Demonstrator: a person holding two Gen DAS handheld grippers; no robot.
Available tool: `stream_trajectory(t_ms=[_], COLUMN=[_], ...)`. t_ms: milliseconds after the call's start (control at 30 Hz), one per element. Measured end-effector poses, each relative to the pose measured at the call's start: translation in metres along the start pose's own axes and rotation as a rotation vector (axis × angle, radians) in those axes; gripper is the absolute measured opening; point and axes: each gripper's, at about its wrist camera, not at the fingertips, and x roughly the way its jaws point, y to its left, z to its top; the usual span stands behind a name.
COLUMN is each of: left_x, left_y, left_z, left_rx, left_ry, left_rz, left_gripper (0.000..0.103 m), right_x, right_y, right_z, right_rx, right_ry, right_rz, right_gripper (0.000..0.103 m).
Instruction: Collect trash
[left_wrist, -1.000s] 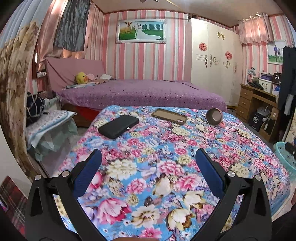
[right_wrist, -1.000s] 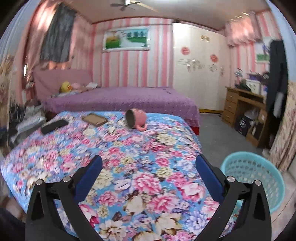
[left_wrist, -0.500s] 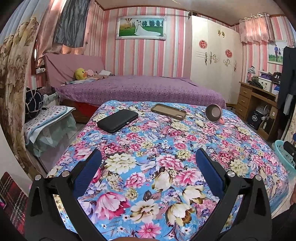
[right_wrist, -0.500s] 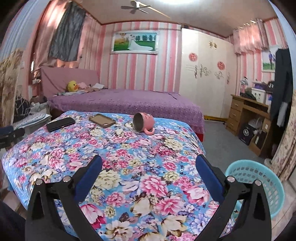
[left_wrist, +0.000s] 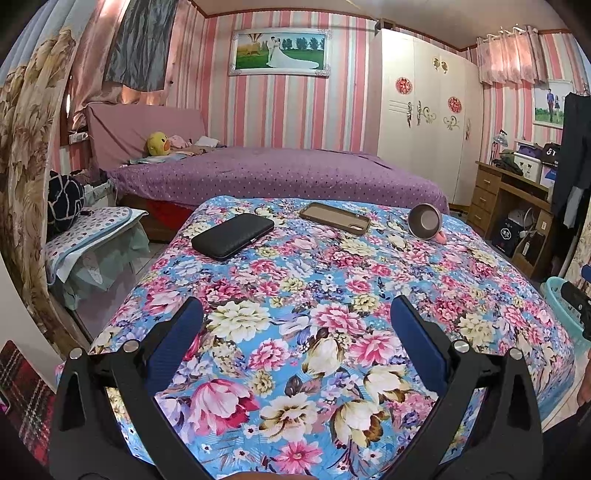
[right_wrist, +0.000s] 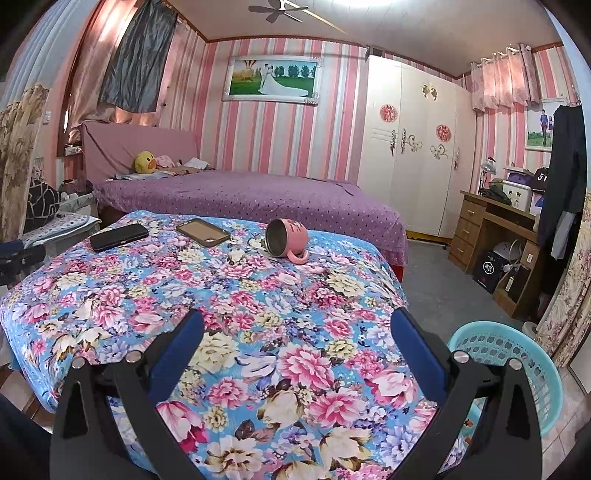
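**Both tools wide open over the floral desk**

Left tool (left_wrist: 295, 328) hovers with its blue pads spread wide and nothing between them, poised above the near edge of the flower-print desk (left_wrist: 317, 295). Right tool (right_wrist: 295, 332) is the same story: jaws fully apart, empty, hanging over the near right part of the cloth.

Out on the desk, three things line up along the far side. From the left wrist view, a black case (left_wrist: 232, 236) lies flat at eleven o'clock, a brown phone case (left_wrist: 334, 218) rests at twelve, just beyond it and apart, and a pink mug (left_wrist: 425, 222) sits tipped on its side at one o'clock, mouth facing this way. The right wrist view confirms it: the mug's handle touches the cloth, and its metal-lined opening points toward the left.

Down at four o'clock from the right tool, a turquoise basket (right_wrist: 546, 376) stands on the floor just beside the desk's corner. Its inside is mostly hidden behind the tool's finger. Beyond the desk at twelve o'clock stretches a purple bed (left_wrist: 280, 177).
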Motion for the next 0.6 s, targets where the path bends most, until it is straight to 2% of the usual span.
stream_trajectory(t_ms=[600], left_x=[0.0012], left_y=[-0.0020], left_z=[-0.0018], left_rx=[0.007], left_ry=[0.009], left_rz=[0.008], left_gripper=[0.098], right_x=[-0.0019], right_y=[0.0007], right_z=[0.0007], right_rx=[-0.001], right_ry=[0.002], right_rz=[-0.005], right_gripper=[0.098])
